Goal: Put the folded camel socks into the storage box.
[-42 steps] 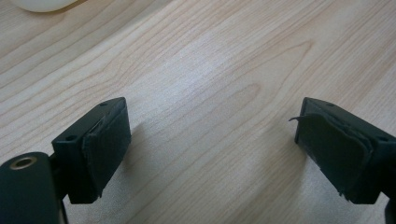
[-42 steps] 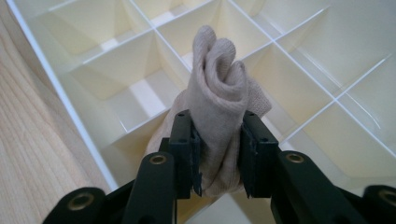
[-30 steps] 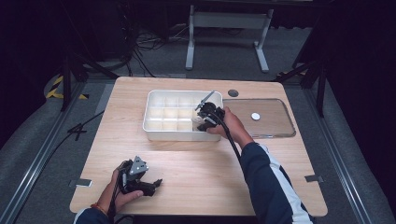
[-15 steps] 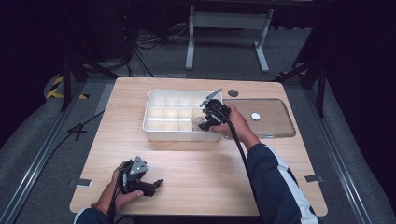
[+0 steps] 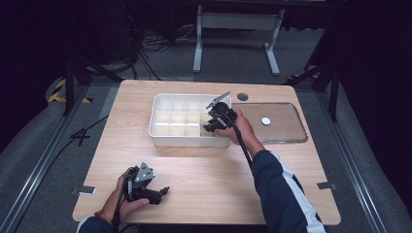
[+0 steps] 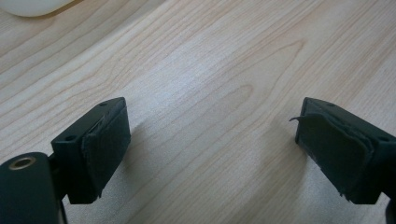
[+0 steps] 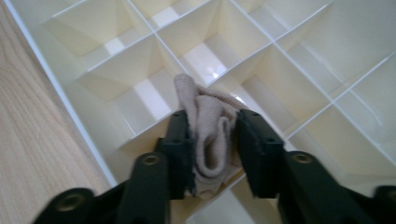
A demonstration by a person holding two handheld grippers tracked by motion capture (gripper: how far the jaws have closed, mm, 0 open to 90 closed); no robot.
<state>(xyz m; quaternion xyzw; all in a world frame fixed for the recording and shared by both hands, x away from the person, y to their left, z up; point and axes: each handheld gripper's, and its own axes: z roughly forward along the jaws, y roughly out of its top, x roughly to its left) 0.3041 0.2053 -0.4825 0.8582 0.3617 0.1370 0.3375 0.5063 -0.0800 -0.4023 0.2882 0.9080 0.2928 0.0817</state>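
From the high view, the right gripper [image 5: 214,122] reaches over the near right part of the white plastic box with many small square pockets [image 5: 165,131]. The left gripper [image 5: 154,191] rests far away, low on the pale wooden table [image 5: 204,170], near the front edge. So the right hand is the near one for this job. A clear flat lid [image 5: 279,127] lies beside the box on its right.

In the left gripper view, the two black jaws stand wide apart with nothing between them, just bare table under them.

In the right gripper view, the right gripper [image 7: 214,144] has just been closing, and its jaws now squeeze a soft beige rolled-up sock [image 7: 210,135] from both sides. The sock stands up tall between the jaws, its long way pointing up and away from the hand, toward the middle of the box. It hangs over the wall between two pockets, near the box's edge. I think it sits a bit above the pocket floor, but this is hard to tell.
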